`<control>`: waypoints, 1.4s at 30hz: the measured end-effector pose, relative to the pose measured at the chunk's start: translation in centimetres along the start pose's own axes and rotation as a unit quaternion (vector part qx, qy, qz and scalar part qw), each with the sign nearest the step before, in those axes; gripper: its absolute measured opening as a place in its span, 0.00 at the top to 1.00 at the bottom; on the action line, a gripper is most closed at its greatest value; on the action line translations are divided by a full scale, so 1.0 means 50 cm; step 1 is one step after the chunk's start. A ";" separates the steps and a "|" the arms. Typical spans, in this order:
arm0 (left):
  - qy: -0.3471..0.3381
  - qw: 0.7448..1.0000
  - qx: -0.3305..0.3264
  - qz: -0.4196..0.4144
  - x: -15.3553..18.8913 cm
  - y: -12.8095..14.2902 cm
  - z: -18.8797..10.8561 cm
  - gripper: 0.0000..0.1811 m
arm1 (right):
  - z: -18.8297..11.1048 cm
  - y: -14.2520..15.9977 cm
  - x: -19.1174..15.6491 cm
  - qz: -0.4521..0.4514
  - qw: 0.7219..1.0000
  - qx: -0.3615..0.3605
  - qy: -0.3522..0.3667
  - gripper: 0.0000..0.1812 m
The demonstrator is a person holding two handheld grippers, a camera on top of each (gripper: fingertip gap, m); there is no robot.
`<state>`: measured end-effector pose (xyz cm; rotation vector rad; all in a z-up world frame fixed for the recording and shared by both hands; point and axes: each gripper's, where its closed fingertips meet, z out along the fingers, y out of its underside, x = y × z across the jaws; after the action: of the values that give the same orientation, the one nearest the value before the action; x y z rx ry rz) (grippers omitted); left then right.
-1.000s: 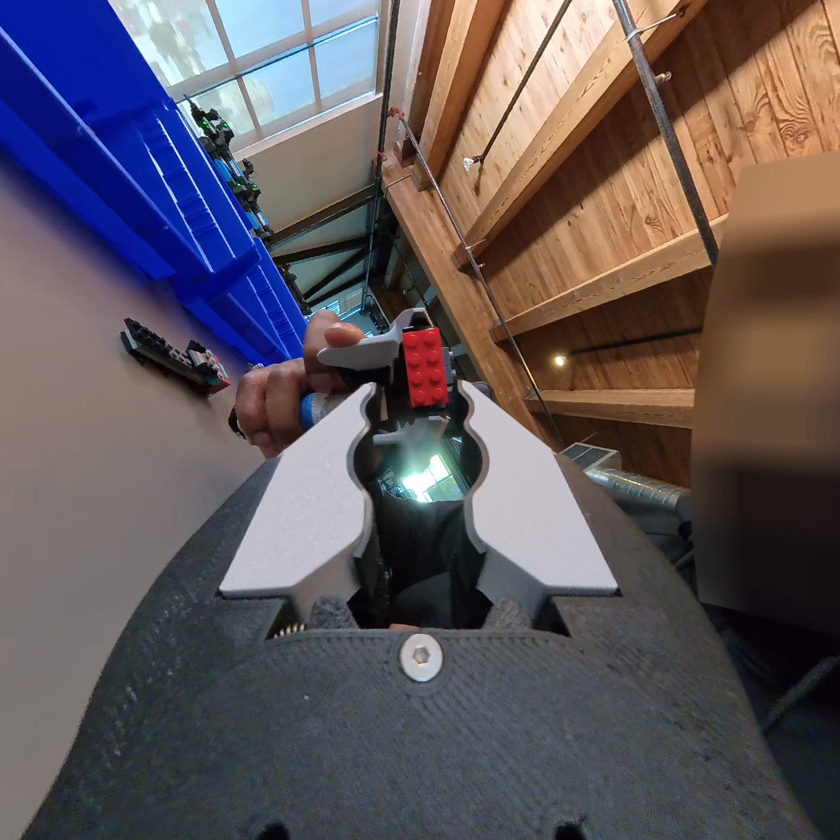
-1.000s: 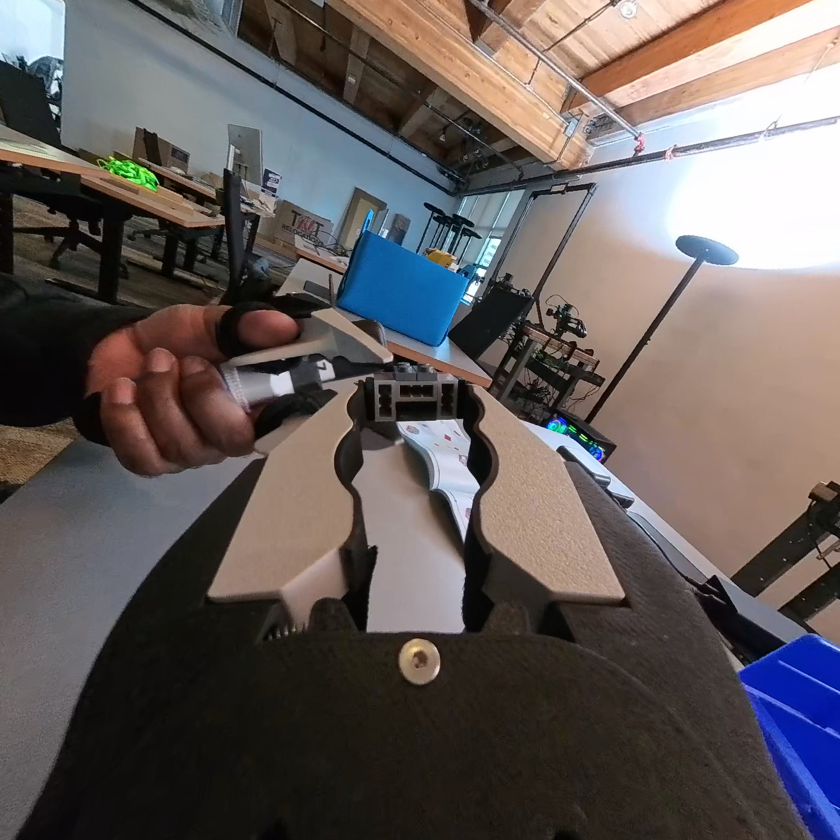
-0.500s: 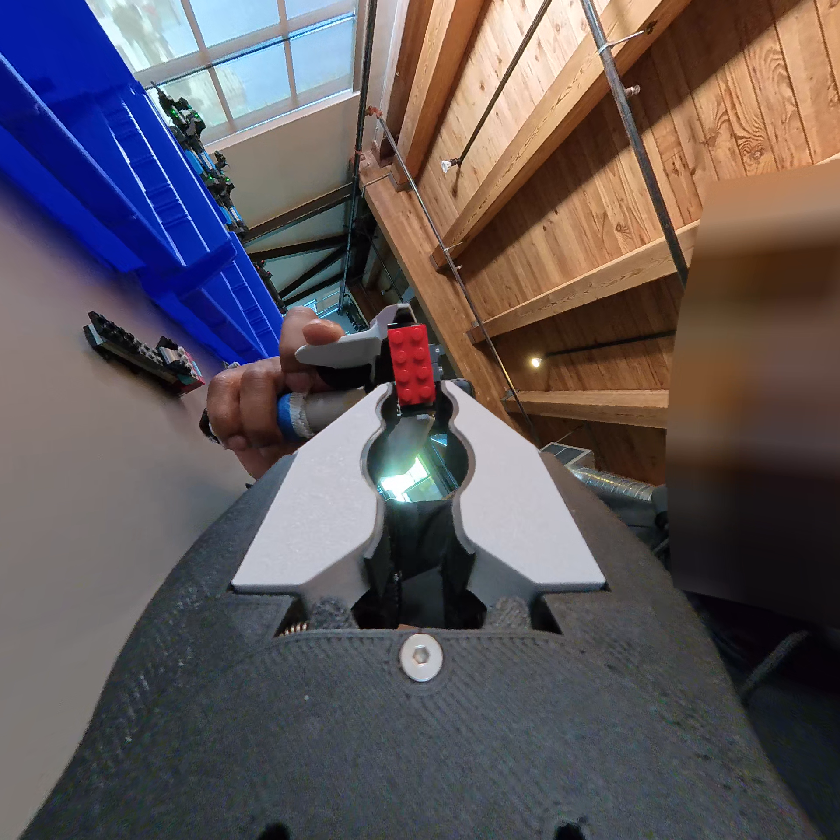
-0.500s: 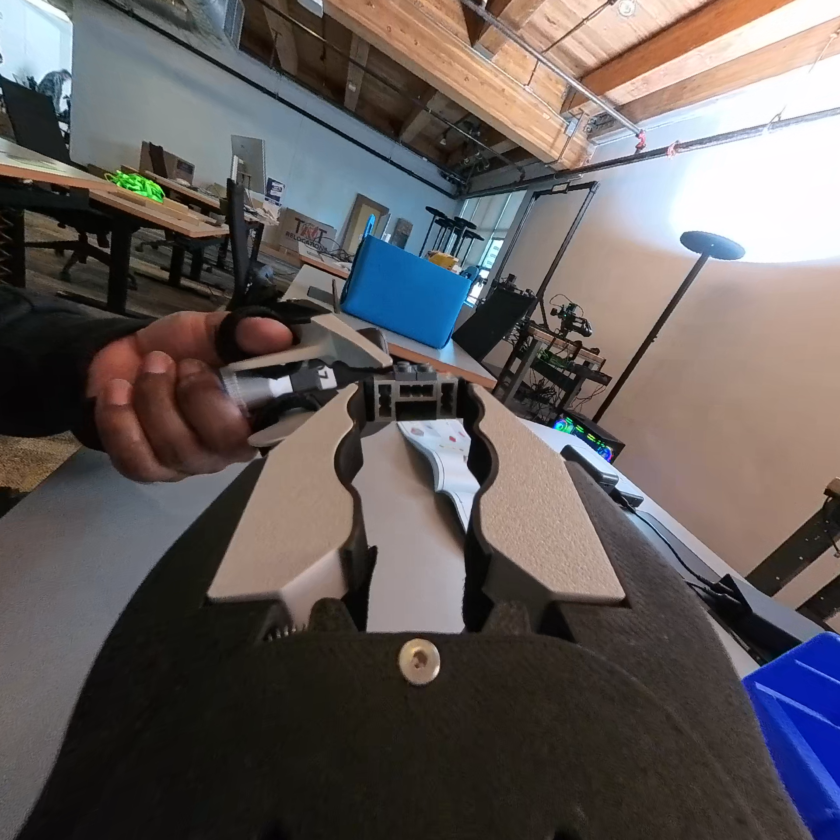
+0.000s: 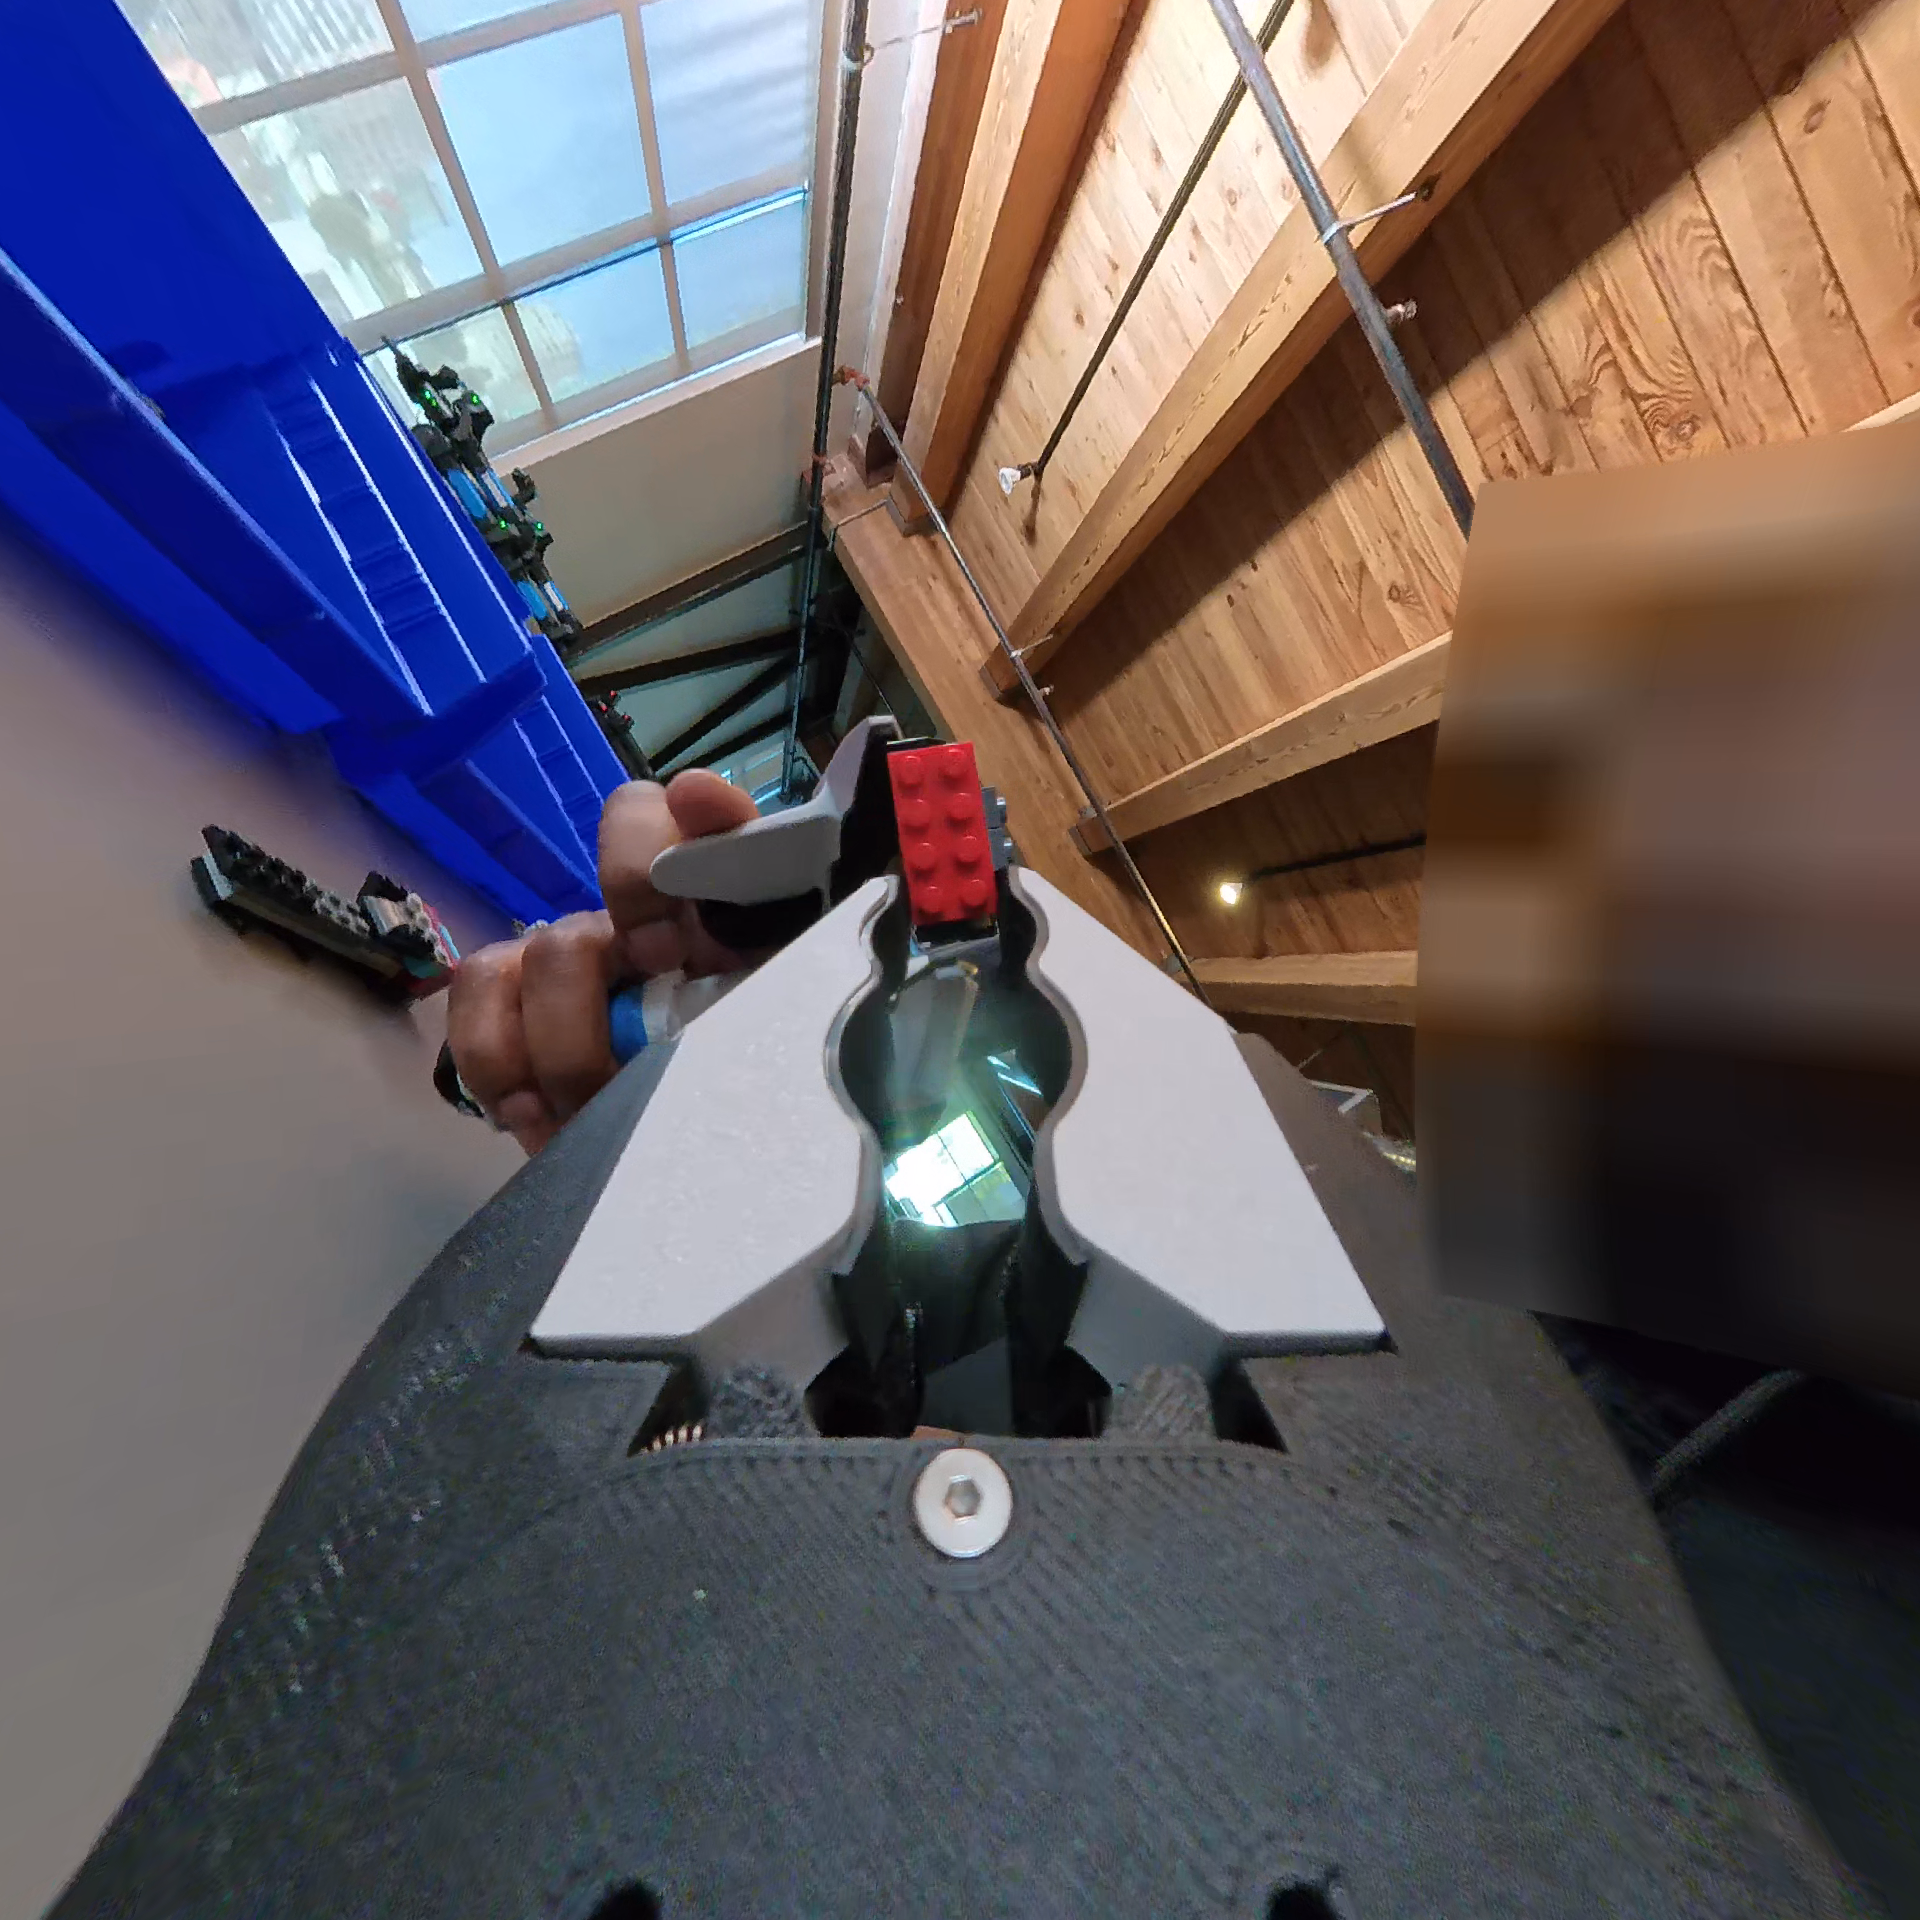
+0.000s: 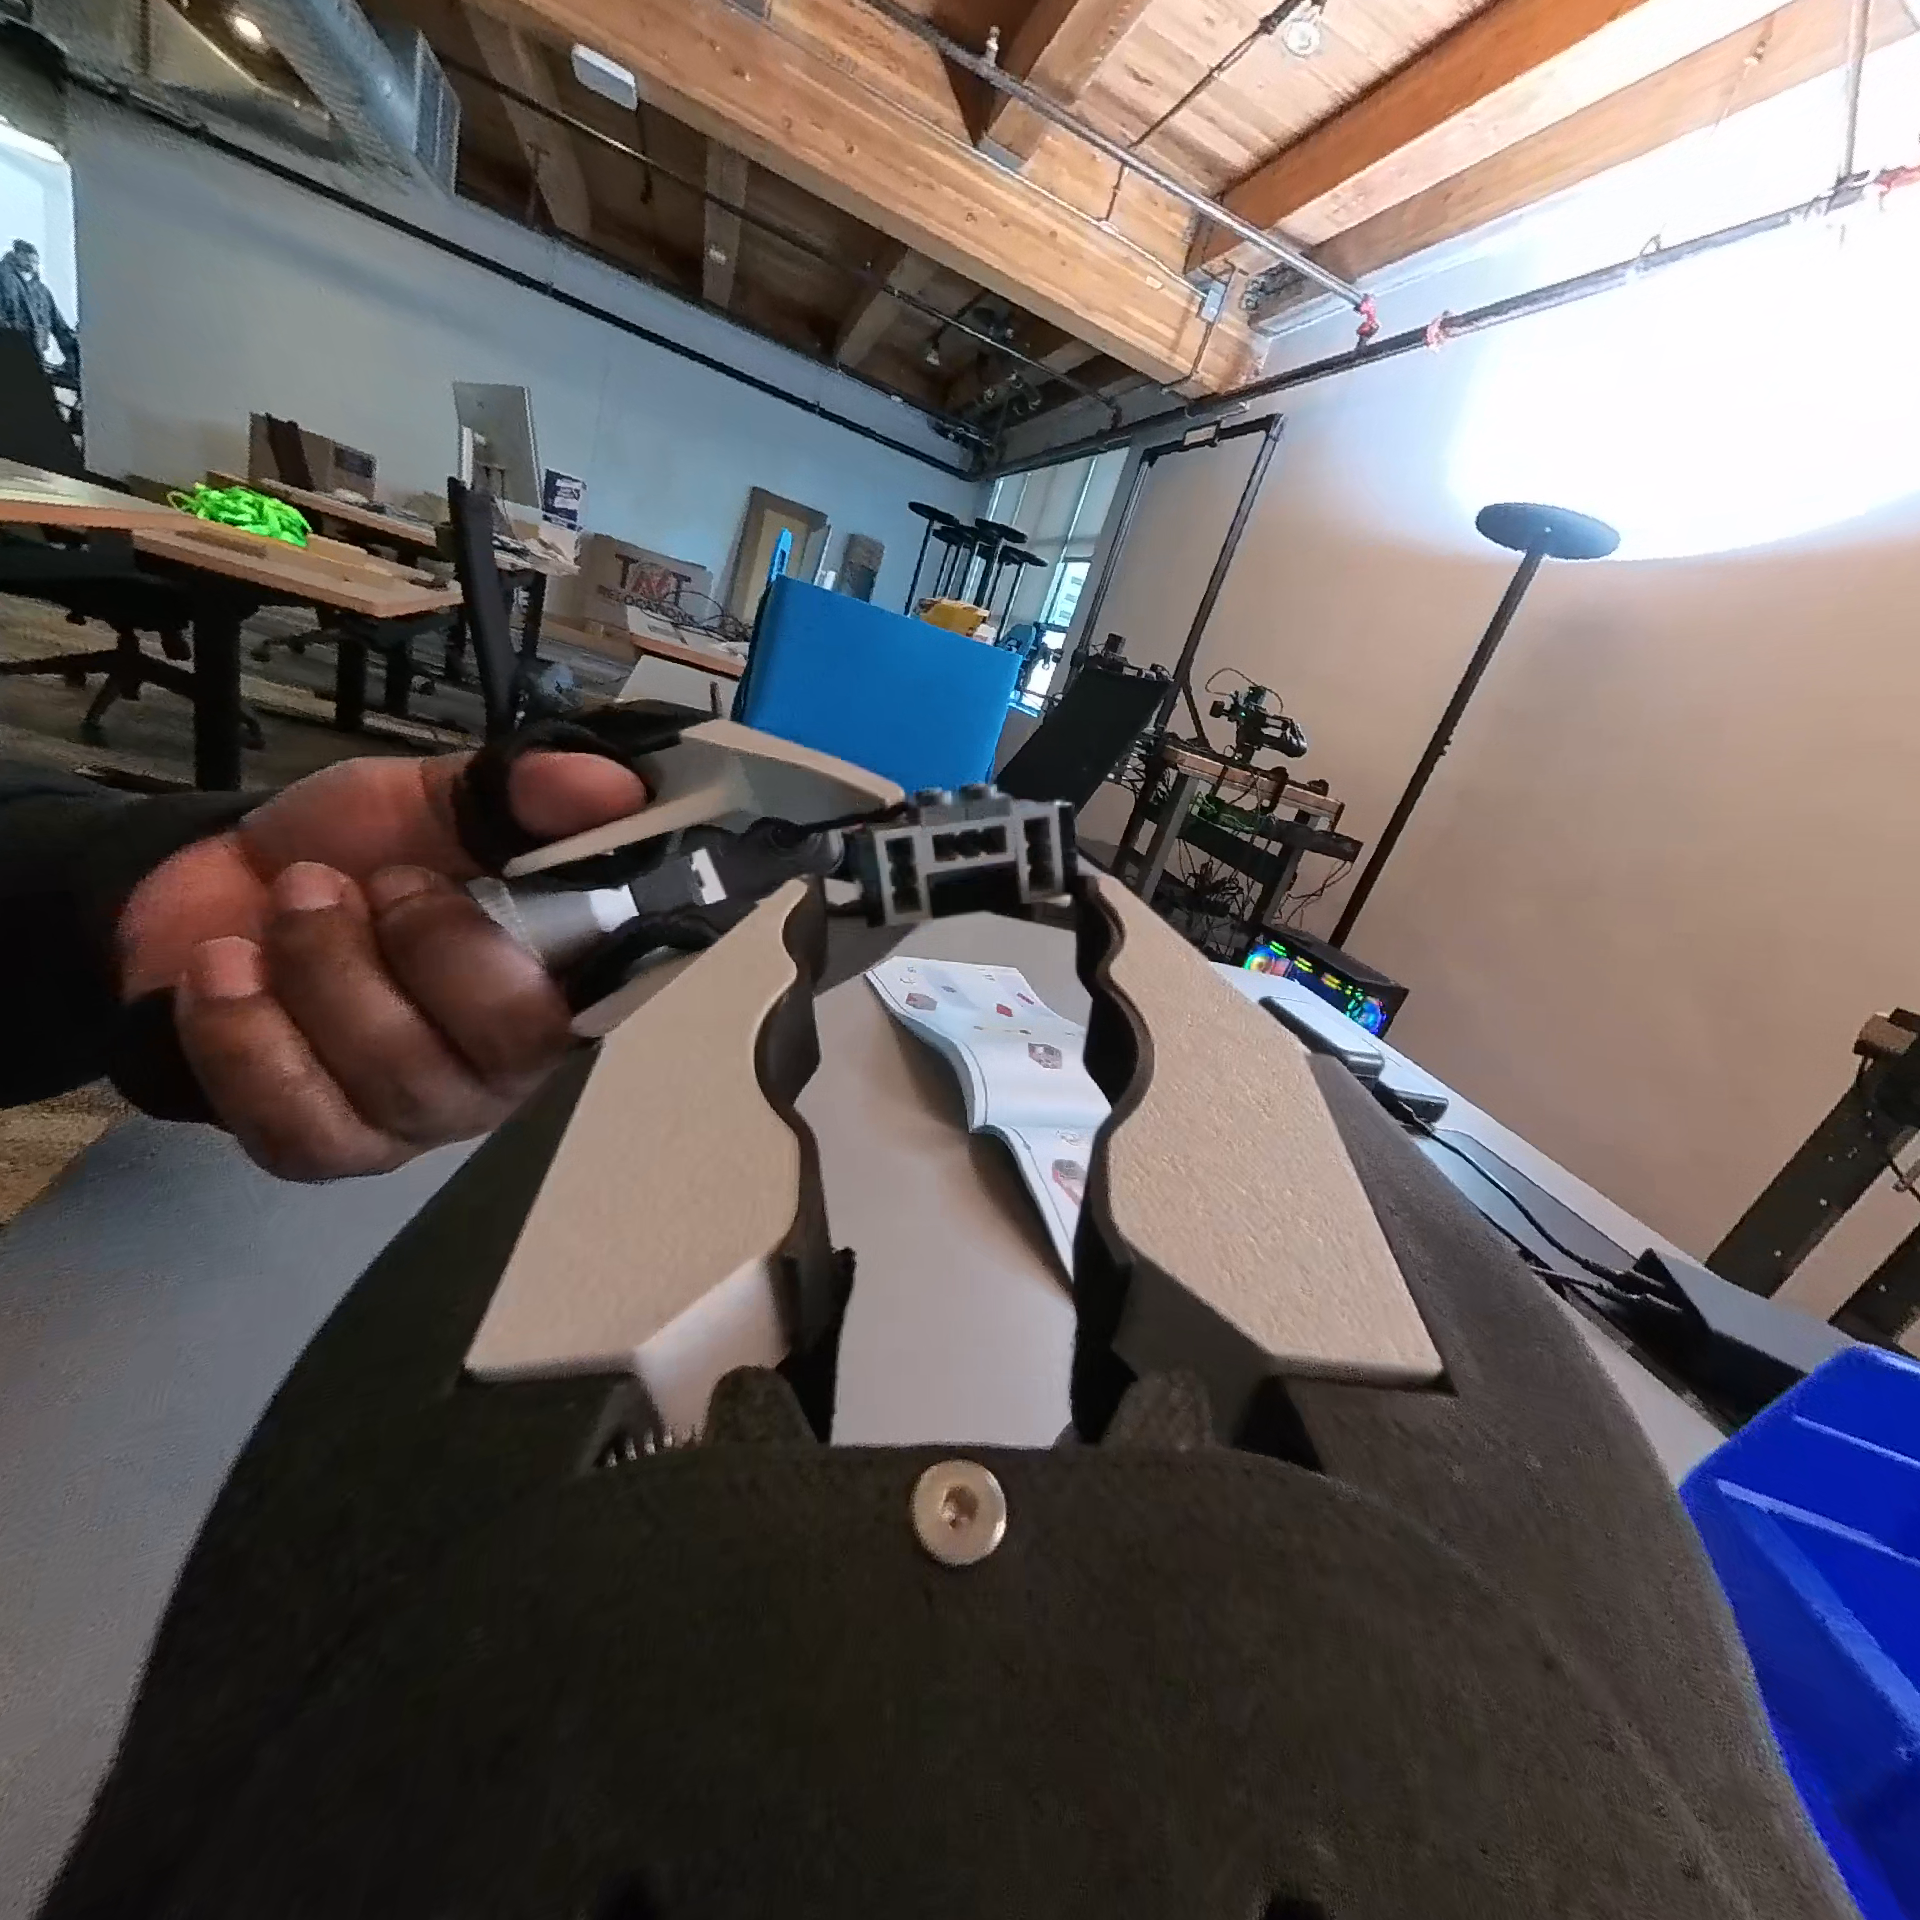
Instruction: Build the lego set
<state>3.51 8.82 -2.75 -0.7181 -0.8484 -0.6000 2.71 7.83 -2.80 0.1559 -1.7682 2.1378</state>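
In the left wrist view my left gripper (image 5: 951,909) is shut on the lower end of a red 2x4 brick (image 5: 940,842) that has a grey piece (image 5: 995,821) stuck on its back. Both are held in the air. In the right wrist view the same grey piece (image 6: 971,862) sits tilted between the tips of my right gripper (image 6: 945,894). The right jaws stand a little wider than the piece, with a gap at the left tip. A hand (image 6: 343,935) holds the left gripper, whose fingers (image 6: 758,779) come in from the left.
A black, partly built lego strip (image 5: 312,914) lies on the grey table (image 5: 156,1143) near the blue bins (image 5: 260,499). An open instruction booklet (image 6: 997,1039) lies on the table ahead. Another blue bin (image 6: 1818,1558) is at the lower right. The tips of both grippers are at nearly the same place.
My left gripper closed on the red brick, having been open around it a second ago. My right gripper's jaws have widened and the grey piece has tilted.
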 end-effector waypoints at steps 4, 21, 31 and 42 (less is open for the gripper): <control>-0.008 1.000 0.022 -0.003 -0.010 -0.028 0.010 0.91 | -0.008 0.000 0.023 0.025 1.000 0.003 0.016 0.70; -0.208 0.973 0.099 0.020 -0.181 -0.073 -0.050 0.91 | -0.154 -0.008 0.089 0.137 0.988 0.023 0.064 0.72; -0.284 0.952 0.093 0.068 -0.217 -0.060 -0.030 0.91 | -0.237 -0.017 0.106 0.178 0.982 0.021 0.068 0.75; -0.305 0.943 0.119 0.050 -0.227 -0.070 -0.052 0.91 | -0.234 -0.001 0.105 0.197 0.978 0.013 0.061 0.76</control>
<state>-3.85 6.79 -12.24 -0.7270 -1.4223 -0.1666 -0.47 20.24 -3.57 -0.3419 -1.8178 2.3770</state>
